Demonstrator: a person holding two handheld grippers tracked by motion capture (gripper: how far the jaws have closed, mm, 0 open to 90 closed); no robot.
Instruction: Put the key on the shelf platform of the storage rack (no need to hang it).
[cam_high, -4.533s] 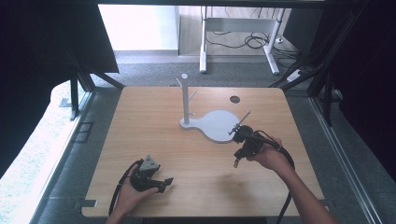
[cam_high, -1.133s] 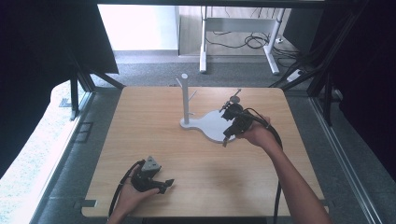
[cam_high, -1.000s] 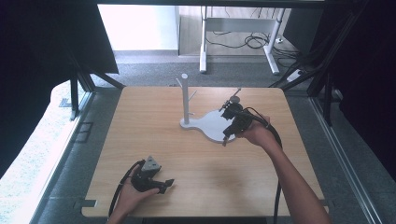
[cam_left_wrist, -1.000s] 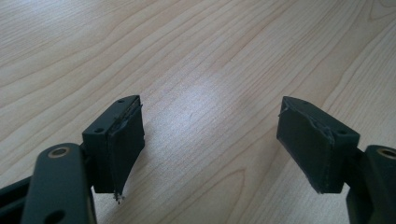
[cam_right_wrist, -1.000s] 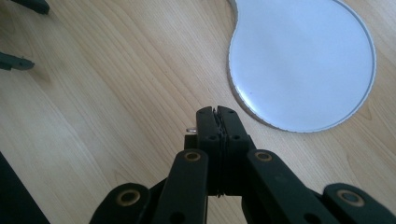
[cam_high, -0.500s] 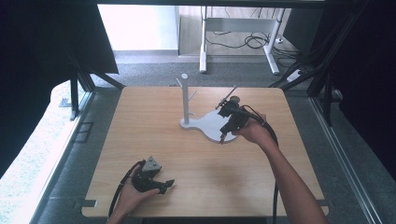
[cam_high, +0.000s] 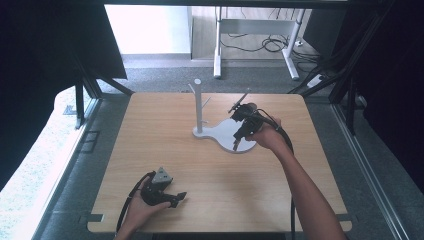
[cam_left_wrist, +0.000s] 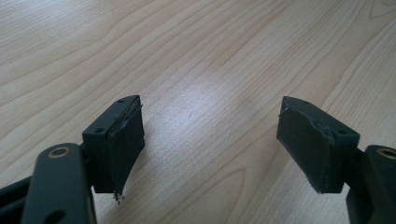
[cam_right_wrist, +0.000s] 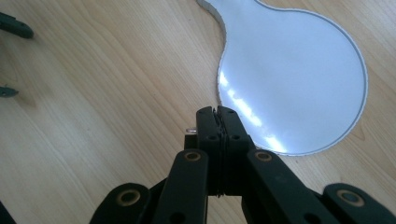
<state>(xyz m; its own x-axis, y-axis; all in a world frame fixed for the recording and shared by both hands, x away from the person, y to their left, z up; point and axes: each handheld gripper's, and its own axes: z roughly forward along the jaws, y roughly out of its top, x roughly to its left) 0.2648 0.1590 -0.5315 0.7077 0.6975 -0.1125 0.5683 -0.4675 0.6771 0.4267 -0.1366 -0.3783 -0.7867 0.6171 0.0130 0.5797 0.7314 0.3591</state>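
Wooden tabletop, white stand with upright post near its middle, right gripper over the stand's round base, its 2 fingers pressed together on nothing visible, left gripper resting near the front edge, fingers spread wide, empty

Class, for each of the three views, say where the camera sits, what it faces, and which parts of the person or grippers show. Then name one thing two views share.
High view: above the person's side, looking forward and down on the table; both forearms, left gripper and right gripper show.
Left gripper view: rides the left gripper, facing bare wood between open jaws.
Right gripper view: rides the right gripper, jaws closed, facing the white stand base.
Shared: the base appears in the high and right gripper views.
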